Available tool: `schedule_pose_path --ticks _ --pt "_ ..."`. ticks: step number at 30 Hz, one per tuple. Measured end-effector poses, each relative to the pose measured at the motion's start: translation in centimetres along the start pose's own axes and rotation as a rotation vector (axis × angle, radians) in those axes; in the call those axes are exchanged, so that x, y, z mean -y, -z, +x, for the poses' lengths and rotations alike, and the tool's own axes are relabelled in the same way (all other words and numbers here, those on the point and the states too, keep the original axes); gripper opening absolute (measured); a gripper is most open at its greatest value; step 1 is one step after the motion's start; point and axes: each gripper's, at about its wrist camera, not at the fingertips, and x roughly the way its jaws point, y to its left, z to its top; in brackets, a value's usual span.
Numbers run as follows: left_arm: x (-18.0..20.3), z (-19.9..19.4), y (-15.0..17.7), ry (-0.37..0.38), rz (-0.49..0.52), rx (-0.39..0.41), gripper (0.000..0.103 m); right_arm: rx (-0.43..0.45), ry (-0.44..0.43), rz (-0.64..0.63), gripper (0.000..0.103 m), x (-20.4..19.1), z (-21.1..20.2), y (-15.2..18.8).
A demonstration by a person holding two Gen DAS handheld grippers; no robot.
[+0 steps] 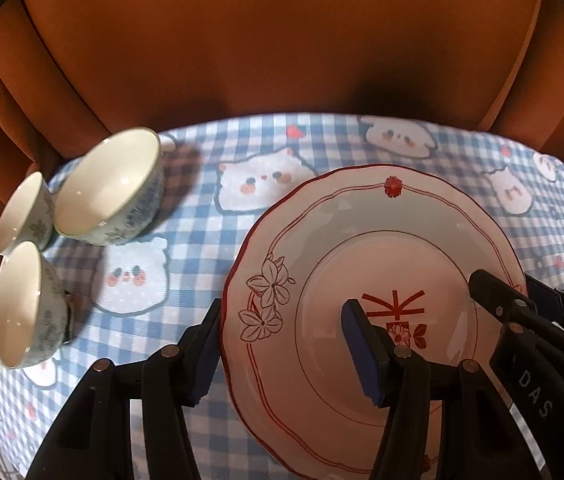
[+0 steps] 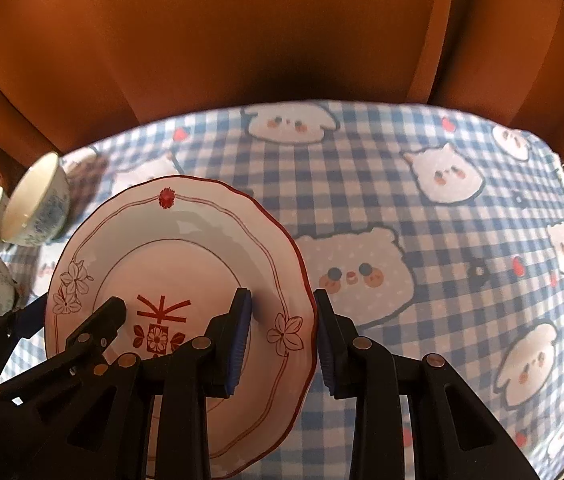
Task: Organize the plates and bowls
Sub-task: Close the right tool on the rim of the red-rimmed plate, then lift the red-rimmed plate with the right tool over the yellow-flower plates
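Observation:
A white scalloped plate (image 1: 393, 240) with a red rim, flower drawings and a red mark in its middle is held from two sides, tilted above the checked tablecloth (image 1: 202, 240). My left gripper (image 1: 282, 312) is shut on the plate's left rim, one pad outside the edge and one on the plate's face. My right gripper (image 2: 282, 296) is shut on the right rim of the same plate (image 2: 186, 240). Each view also shows the other gripper's finger lying on the plate. Three white bowls with blue patterns (image 1: 110, 188) (image 1: 22, 212) (image 1: 22, 300) stand together at the far left.
The blue-and-white checked tablecloth (image 2: 421, 208) with cartoon animal faces stretches away to the right of the plate. An orange-brown curtain (image 1: 282, 40) hangs right behind the table's far edge. The bowls (image 2: 34, 200) stand close to the table's left edge.

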Motion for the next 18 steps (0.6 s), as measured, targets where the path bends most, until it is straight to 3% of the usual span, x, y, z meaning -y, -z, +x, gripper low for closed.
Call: schedule_pose_path --ticks 10,18 --pt "-0.7 -6.1 1.5 0.034 0.027 0.079 0.059 0.077 0.036 0.018 0.034 -1.2 -6.9 1.3" --pt "-0.4 -9.7 4.4 0.074 0.09 0.124 0.059 0.122 0.086 0.065 0.034 -1.8 -11.9 5.0"
